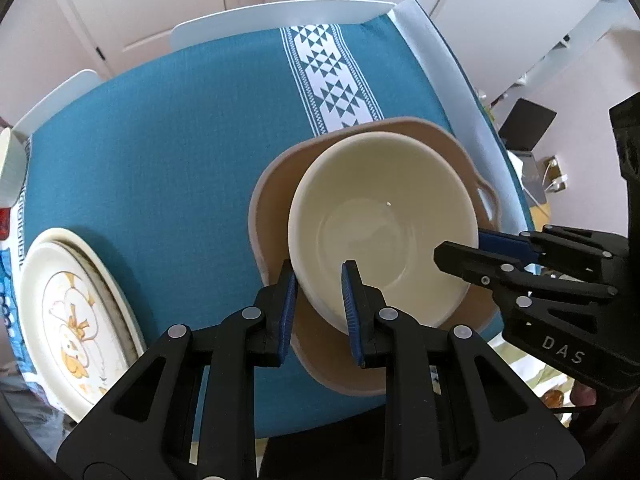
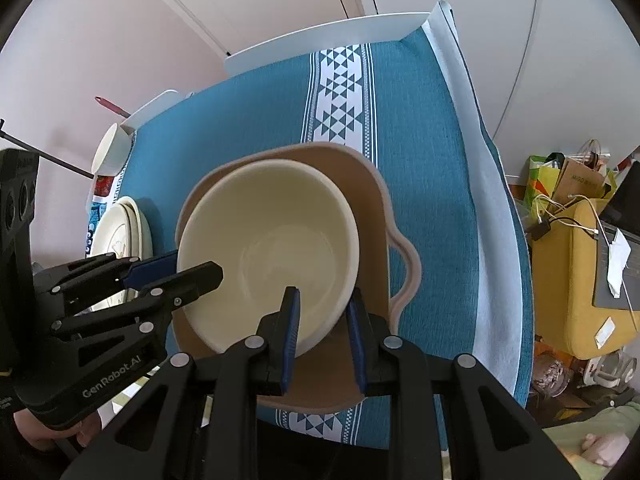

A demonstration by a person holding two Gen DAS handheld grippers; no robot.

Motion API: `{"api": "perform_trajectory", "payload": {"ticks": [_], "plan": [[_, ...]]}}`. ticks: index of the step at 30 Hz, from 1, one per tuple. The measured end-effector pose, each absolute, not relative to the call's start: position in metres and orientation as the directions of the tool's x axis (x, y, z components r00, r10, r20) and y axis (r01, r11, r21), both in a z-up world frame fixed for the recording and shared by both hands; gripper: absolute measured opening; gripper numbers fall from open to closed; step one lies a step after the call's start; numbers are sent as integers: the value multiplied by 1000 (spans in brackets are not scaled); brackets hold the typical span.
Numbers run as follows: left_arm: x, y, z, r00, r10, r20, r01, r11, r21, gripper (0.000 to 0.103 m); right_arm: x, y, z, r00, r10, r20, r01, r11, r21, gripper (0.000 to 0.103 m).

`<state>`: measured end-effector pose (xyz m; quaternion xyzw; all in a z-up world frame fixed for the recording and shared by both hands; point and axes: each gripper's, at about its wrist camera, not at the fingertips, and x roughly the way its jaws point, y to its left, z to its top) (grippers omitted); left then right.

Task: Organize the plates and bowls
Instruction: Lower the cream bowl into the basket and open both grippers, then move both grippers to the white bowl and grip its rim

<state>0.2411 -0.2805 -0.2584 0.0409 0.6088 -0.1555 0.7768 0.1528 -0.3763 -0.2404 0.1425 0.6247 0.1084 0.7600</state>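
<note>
A cream bowl [image 1: 384, 220] [image 2: 272, 248] sits tilted in a tan dish with handles [image 1: 276, 184] [image 2: 372, 208] on the teal tablecloth. My left gripper [image 1: 320, 280] straddles the bowl's near-left rim, one finger inside and one outside; it also shows in the right wrist view [image 2: 176, 266]. My right gripper [image 2: 322, 304] straddles the bowl's near-right rim the same way; it also shows in the left wrist view [image 1: 460, 246]. Both sets of jaws stand a little wider than the rim, and contact with it is not clear.
A stack of cream plates with a yellow print [image 1: 76, 320] [image 2: 120, 232] lies at the left. A white ribbed bowl [image 1: 10, 168] [image 2: 110, 148] stands at the far left edge. White chairs [image 1: 280, 16] stand behind the table. Clutter and a yellow box [image 2: 568, 280] lie to the right.
</note>
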Motion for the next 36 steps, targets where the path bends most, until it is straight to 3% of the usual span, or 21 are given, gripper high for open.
{"api": "perform_trajectory", "payload": {"ticks": [20,33,34,35,36], "plan": [[233,-276,-251,241,-197,-950,284,951,-125,20,145,-372,-233,206,333,-920,8,940,342,22],[220,-249,-164,472,-206,-857,230,967,-106,20,140,-388,-163,384,371,-845,-42,922,385,23],[220,-242,-158,477,-213,-853,214,969,-122,22,141,-388,-156,404,382,-831,-59,917,394,35],[221,-236,-154,477,-216,-852,195,971,-137,34,143,-387,-151,420,386,-821,-71,916,395,47],[221,-228,-151,477,-213,-853,167,975,-150,48,144,-384,-145,441,389,-809,-84,915,394,76]]}}
